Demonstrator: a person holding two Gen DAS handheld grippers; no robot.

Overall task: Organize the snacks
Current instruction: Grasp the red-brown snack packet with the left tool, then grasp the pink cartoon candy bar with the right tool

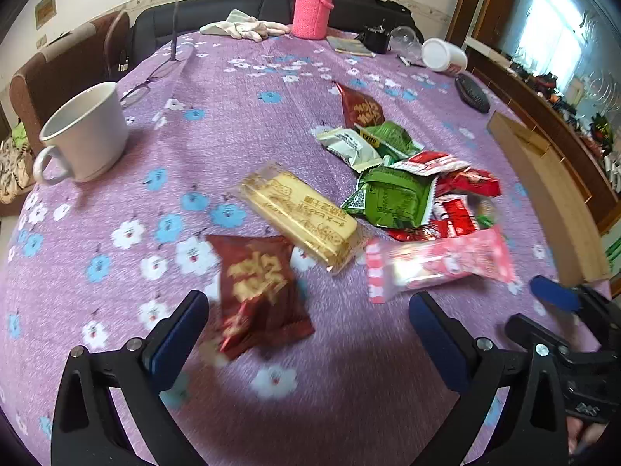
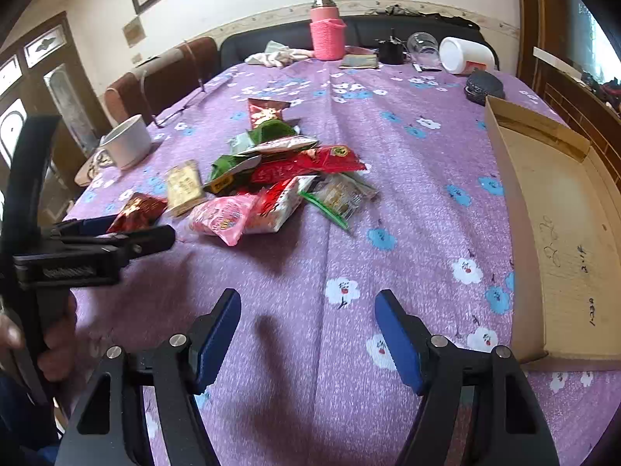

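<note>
A white glazed ceramic mug [image 1: 83, 134], round and thick-walled, stands far out to the left of the left gripper [image 1: 308, 324], whose blue-padded jaws are spread wide with nothing held. Just ahead of its left finger [image 1: 180, 330] lies a crinkled dark red foil packet [image 1: 258, 287] with gold print, close to the pad; whether it touches is blurred. Beyond that packet sits a flat, rectangular yellow biscuit pack [image 1: 300, 215] in clear film, and ahead of the right finger [image 1: 438, 334] a glossy pink wrapper [image 1: 438, 262], pillow-shaped with crimped ends. Farther ahead, the loose heap of snacks [image 1: 403, 178], green, red and white plastic packets, overlaps itself on the soft, woven purple tablecloth [image 1: 240, 124] printed with blue and white flowers. The right gripper [image 2: 308, 328] hangs above bare cloth, jaws apart and empty, with open cloth ahead of them up to the heap, ahead and to the left. To the right of its right finger [image 2: 399, 336] lies the shallow cardboard box [image 2: 508, 202], matte brown with straight low walls, empty, its near corner close to that finger and its long side along the table's right edge.
</note>
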